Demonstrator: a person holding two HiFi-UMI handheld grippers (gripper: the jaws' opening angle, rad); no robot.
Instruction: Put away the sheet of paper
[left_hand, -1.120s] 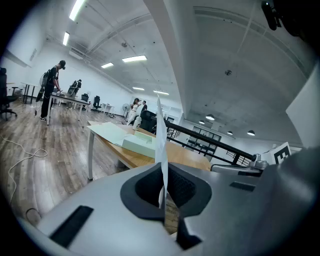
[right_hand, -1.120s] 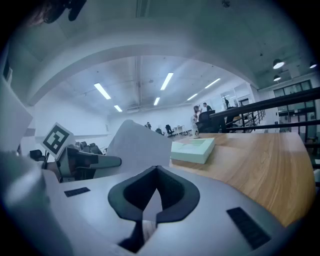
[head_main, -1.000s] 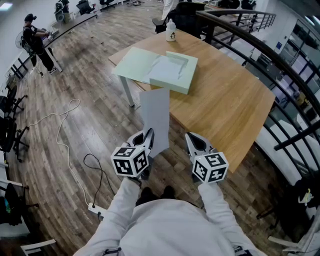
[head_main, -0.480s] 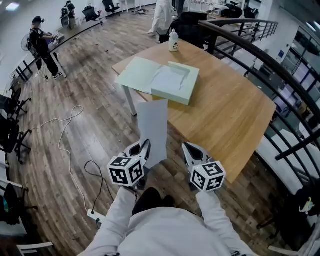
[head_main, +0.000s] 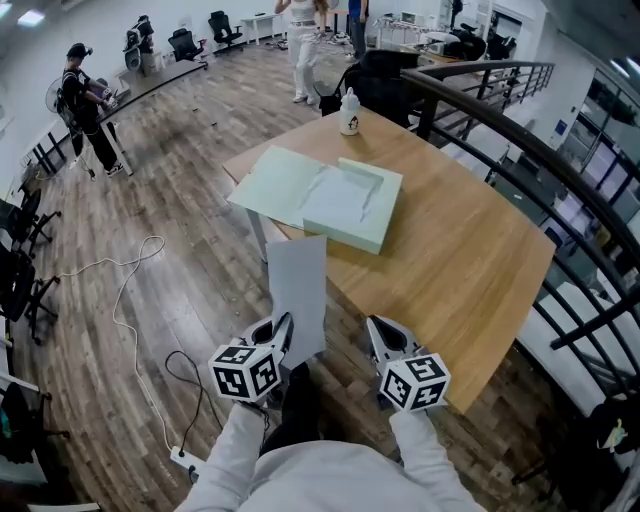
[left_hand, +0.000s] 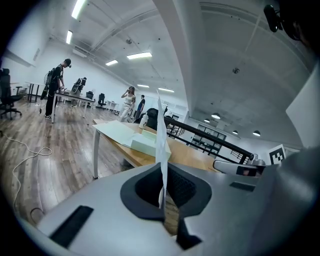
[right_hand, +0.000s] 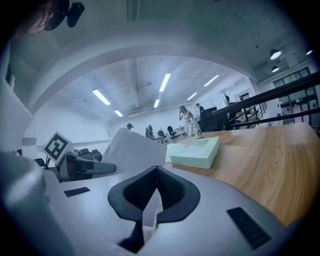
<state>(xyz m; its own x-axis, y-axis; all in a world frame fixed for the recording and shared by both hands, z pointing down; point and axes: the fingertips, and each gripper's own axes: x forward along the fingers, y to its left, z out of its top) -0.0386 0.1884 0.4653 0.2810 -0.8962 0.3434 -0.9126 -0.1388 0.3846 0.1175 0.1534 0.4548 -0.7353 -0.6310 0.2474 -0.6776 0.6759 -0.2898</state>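
A grey-white sheet of paper (head_main: 298, 300) stands out in front of me, over the floor at the near left edge of the wooden table (head_main: 470, 250). My left gripper (head_main: 283, 335) is shut on its near edge. In the left gripper view the sheet (left_hand: 160, 135) runs edge-on between the closed jaws of the left gripper (left_hand: 162, 172). My right gripper (head_main: 378, 335) hangs just right of the sheet, shut with nothing in it; its own view shows the right gripper (right_hand: 156, 172) with tips together. A pale green open box (head_main: 335, 195) lies on the table beyond the sheet.
A white bottle (head_main: 349, 112) stands at the table's far corner. A dark railing (head_main: 520, 150) curves round the table's right side. A white cable (head_main: 125, 300) trails over the wooden floor at left. People stand far off by desks (head_main: 85, 100).
The grippers and the sheet have sunk lower in the head view and drawn nearer to my body. The left gripper still holds the sheet, and the table and box look unmoved.
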